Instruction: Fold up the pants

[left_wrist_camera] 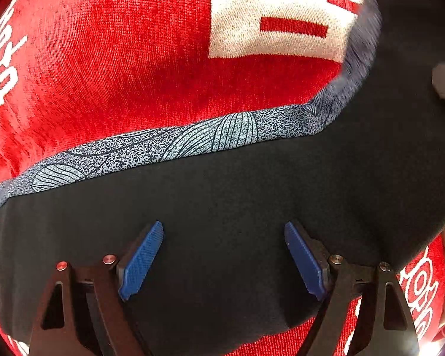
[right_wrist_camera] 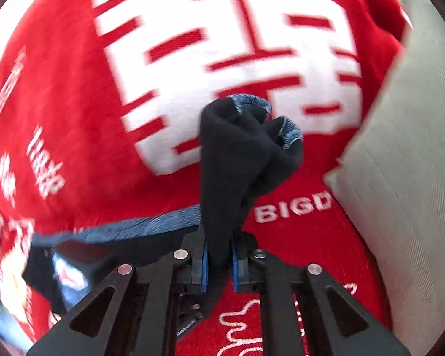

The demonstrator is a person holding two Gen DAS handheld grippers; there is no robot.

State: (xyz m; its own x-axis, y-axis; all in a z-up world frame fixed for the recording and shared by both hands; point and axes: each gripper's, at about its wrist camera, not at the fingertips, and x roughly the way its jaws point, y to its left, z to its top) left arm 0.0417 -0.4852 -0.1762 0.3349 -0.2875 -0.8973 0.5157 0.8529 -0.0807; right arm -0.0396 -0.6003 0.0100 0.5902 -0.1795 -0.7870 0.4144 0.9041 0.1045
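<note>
white "BIGD" lettering on red cloth [right_wrist_camera: 296,225]

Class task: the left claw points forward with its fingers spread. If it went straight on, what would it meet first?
Probably the black pants: the open left claw already hovers over the fabric, with the speckled waistband beyond. Depth is unclear.

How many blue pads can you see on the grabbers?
4. Two are on the open left gripper, spread apart over the black pants: one pad left, one right. Two edges show on the right gripper, squeezing the pants.
</note>
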